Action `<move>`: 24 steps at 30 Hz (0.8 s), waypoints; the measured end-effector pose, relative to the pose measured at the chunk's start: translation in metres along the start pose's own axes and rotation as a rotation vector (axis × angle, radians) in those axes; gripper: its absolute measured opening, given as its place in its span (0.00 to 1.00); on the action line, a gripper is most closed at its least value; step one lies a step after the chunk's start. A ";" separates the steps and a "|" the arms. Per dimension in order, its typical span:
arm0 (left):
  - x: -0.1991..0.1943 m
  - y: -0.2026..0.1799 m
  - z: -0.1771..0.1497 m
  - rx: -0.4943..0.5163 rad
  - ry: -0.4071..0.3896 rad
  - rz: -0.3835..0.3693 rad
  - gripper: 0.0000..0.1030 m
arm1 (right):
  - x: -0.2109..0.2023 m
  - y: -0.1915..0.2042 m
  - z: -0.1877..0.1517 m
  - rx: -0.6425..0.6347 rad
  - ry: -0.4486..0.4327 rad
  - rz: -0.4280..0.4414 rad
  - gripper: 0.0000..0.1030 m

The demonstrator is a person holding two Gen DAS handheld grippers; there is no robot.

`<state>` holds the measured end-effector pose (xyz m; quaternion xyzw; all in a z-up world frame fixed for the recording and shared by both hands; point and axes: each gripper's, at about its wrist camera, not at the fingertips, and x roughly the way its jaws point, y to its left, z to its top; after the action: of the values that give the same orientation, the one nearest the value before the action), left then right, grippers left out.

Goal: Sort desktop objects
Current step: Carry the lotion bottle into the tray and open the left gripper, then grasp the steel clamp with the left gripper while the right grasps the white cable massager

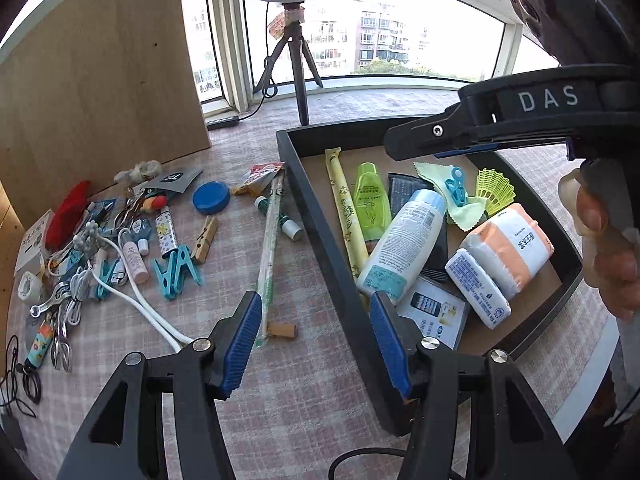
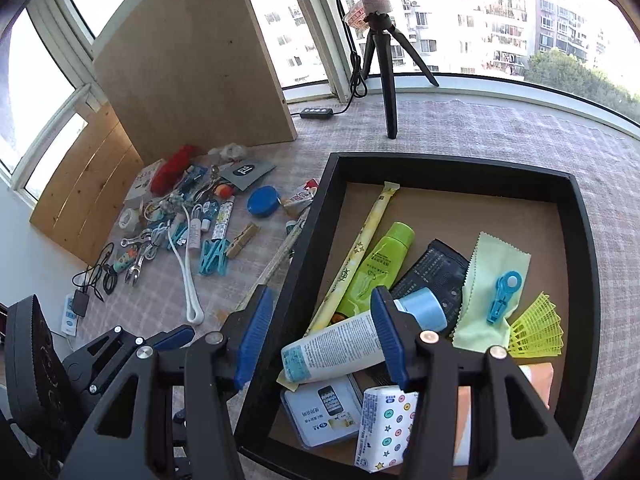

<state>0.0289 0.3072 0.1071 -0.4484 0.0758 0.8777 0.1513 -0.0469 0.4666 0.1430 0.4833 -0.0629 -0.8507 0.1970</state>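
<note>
A black tray (image 1: pixel 320 216) (image 2: pixel 580 240) with a brown floor holds a white bottle (image 1: pixel 404 244) (image 2: pixel 340 348), a green tube (image 2: pixel 380 260), a long yellow packet (image 1: pixel 346 208), tissue packs (image 1: pixel 508 248), a yellow-green cloth with a blue clip (image 2: pixel 504 292) and a yellow shuttlecock (image 2: pixel 536 328). My left gripper (image 1: pixel 316 344) (image 2: pixel 172 338) stands open over the tray's left wall, with nothing in it. My right gripper (image 2: pixel 322 340) (image 1: pixel 416 144) hovers open above the tray, the bottle lying below it. A hand (image 1: pixel 608 256) holds it.
Loose items lie on the checked cloth left of the tray: a blue lid (image 1: pixel 211 198), turquoise clips (image 1: pixel 176 268), a wooden peg (image 1: pixel 206 238), a white cable (image 1: pixel 140 300), scissors, small tubes, and a long chopstick sleeve (image 1: pixel 270 248). A wooden board (image 2: pixel 192 72) and a tripod (image 2: pixel 384 60) stand behind.
</note>
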 end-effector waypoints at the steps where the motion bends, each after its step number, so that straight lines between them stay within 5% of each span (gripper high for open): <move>1: -0.001 0.008 -0.003 -0.013 0.005 0.008 0.53 | 0.002 0.006 -0.001 -0.009 -0.010 0.007 0.49; 8: -0.008 0.076 -0.027 -0.104 0.028 0.086 0.52 | 0.021 0.055 0.001 -0.119 -0.032 -0.010 0.49; 24: -0.005 0.245 -0.094 -0.389 0.119 0.265 0.63 | 0.105 0.167 -0.008 -0.341 0.164 0.031 0.49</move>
<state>0.0216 0.0498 0.0554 -0.5062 -0.0279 0.8600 -0.0589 -0.0426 0.2727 0.1047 0.5096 0.0911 -0.8035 0.2939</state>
